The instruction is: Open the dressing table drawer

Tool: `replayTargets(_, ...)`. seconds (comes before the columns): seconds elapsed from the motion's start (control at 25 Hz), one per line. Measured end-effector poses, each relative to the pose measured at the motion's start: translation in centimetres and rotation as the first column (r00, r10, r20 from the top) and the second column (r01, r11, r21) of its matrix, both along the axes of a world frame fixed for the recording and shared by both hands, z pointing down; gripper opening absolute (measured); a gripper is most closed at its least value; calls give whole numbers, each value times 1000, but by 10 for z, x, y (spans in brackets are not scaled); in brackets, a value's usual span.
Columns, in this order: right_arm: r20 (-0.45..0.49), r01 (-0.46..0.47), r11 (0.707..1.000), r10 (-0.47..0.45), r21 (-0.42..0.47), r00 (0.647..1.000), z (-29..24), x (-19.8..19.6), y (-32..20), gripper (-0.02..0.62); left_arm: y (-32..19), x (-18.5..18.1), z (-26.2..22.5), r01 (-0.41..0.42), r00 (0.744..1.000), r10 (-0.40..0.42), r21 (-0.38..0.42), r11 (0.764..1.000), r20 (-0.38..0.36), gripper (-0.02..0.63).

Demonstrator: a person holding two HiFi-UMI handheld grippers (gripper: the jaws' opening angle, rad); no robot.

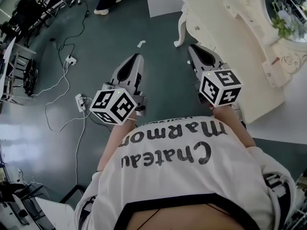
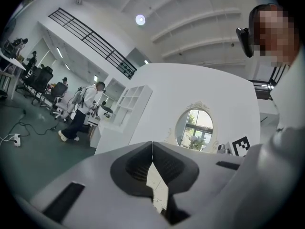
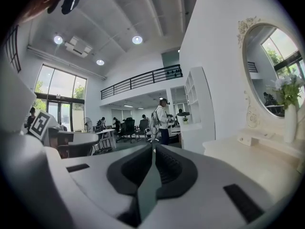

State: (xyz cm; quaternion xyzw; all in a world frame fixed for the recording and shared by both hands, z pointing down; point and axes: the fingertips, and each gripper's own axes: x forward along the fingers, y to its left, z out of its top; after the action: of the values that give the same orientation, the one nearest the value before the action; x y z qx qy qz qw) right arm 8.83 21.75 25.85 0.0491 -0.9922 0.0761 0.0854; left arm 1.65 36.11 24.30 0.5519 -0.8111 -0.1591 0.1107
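The white dressing table [image 1: 230,37] stands at the upper right of the head view, with its oval mirror [image 1: 283,8] at the far side. No drawer front shows in any view. My right gripper [image 1: 194,49] hovers beside the table's near corner, jaws shut with nothing between them. My left gripper [image 1: 138,59] is over the grey floor to its left, also shut and empty. The right gripper view has the tabletop [image 3: 248,159], mirror [image 3: 274,75] and a vase of flowers [image 3: 289,123] on the right. In the left gripper view the mirror [image 2: 195,128] lies ahead beyond the closed tips.
Cables and power strips [image 1: 70,60] trail over the floor at the left. A person [image 1: 105,4] walks at the far end. A white shelf unit [image 3: 200,109] stands past the table. Desks and chairs [image 1: 19,18] fill the far left.
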Motion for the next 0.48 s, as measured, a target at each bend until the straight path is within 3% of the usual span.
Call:
replayTargets(0.28,-53,25,999,-27,-41,998,24,-6,7,40,2,-4,28,6,996,-5,13,1000,-90,23)
replayTargets(0.48,-69,14,997,-20,-75,997,35,-12,-6,38,-3,-10,38,40,994,-38,18,999,-103,24)
